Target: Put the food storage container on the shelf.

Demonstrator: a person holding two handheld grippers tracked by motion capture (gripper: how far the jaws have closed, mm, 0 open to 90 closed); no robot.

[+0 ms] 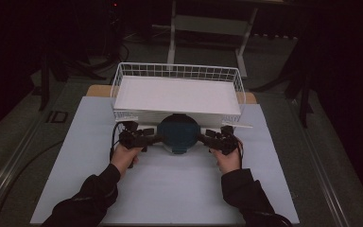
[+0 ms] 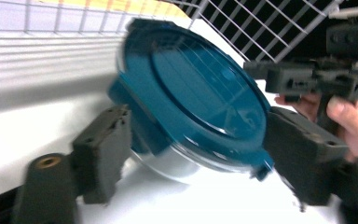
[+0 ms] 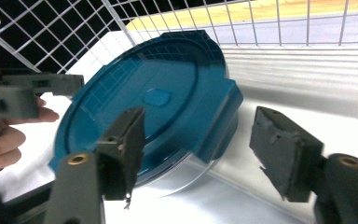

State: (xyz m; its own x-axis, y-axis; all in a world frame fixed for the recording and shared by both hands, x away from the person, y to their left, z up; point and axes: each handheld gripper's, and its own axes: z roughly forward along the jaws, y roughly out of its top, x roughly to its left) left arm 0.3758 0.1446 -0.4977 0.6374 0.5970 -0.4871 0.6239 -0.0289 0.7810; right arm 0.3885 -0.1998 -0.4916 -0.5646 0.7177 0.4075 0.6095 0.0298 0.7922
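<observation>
White table [image 1: 170, 189]: jaws apart around container [image 1: 178, 132]

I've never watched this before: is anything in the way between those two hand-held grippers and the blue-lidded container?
Nothing visible. The left hand-held gripper and right hand-held gripper flank the container, open, beside the wire basket.

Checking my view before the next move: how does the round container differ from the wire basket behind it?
The container is round, with a solid dark blue lid over a clear body; the wire basket is rectangular, white open mesh. The container is much the smaller, sitting on the table between both grippers, just in front of the basket. Both rest on the same white table.
</observation>
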